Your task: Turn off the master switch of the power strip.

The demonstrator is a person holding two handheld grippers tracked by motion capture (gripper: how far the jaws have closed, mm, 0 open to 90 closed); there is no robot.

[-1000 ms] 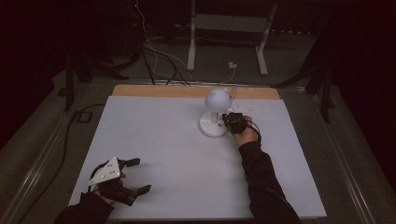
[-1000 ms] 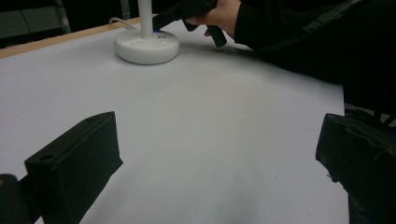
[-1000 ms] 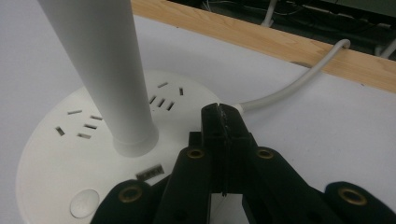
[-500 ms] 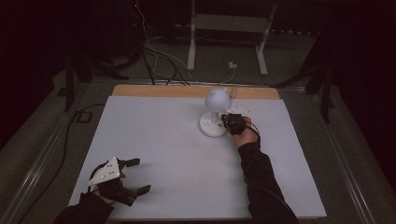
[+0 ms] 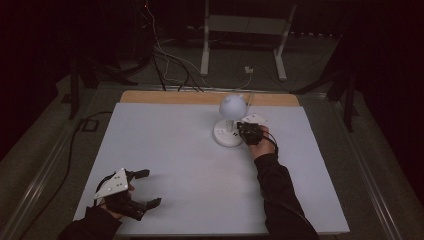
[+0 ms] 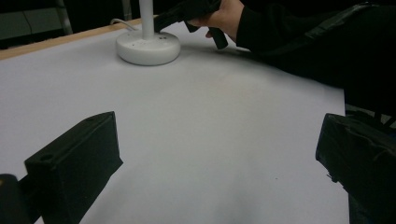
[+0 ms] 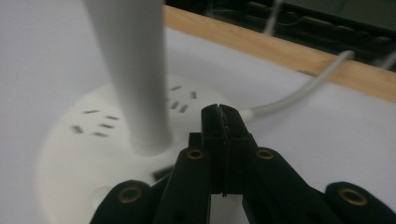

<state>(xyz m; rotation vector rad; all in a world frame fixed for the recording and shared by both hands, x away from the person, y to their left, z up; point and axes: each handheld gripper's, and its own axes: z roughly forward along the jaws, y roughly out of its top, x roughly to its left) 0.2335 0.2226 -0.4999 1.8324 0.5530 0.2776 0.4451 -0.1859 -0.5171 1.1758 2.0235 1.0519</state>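
A white lamp stands at the far middle of the table: a round base [image 5: 225,137] with socket slots, a thin stem [image 7: 133,70] and a globe head [image 5: 233,105]. My right gripper [image 5: 242,131] is shut with nothing between its jaws. Its closed tips [image 7: 219,114] sit over the top of the base [image 7: 79,140], just right of the stem; I cannot tell whether they touch it. My left gripper [image 5: 148,188] rests near the table's front left corner, jaws wide open and empty. In the left gripper view the base [image 6: 147,46] and the right gripper [image 6: 173,16] show far off.
The white table top [image 5: 190,170] has a wooden strip [image 5: 170,97] along its far edge. The lamp's white cable [image 7: 299,95] runs off over that strip. Metal stand legs and loose wires lie on the dark floor behind.
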